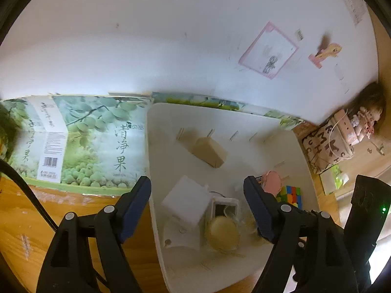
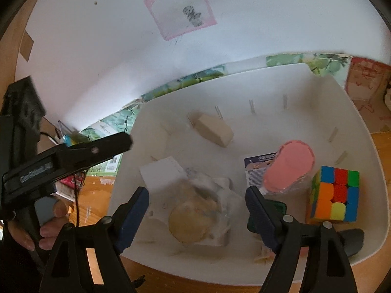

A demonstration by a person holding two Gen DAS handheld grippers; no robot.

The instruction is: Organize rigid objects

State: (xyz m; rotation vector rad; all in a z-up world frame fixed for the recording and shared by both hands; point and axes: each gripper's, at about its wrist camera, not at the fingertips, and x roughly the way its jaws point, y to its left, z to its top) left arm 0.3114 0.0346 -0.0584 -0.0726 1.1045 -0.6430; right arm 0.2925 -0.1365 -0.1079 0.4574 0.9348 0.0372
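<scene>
Chinese characters 清净果 mark the green fruit carton [image 1: 80, 141] beside the white bin [image 2: 361, 131], where a perhaps bagged round yellowish item [image 2: 193, 222] blurs beneath both wide-open, empty grippers, left [image 1: 196, 195] and right [image 2: 196, 207].

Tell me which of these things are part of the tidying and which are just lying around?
Part of the job: white bin, puzzle cube, wooden block, pink pack, white box.

Just lying about: fruit carton, doll, wall drawing.

Motion blur smears the round yellowish item [image 2: 193, 222] in clear wrapping, lower centre of the right wrist view; identity undeterminable. Dark object [image 2: 352, 240] at lower right is partly hidden behind the gripper finger. Printed card [image 2: 255, 171] text illegible.
</scene>
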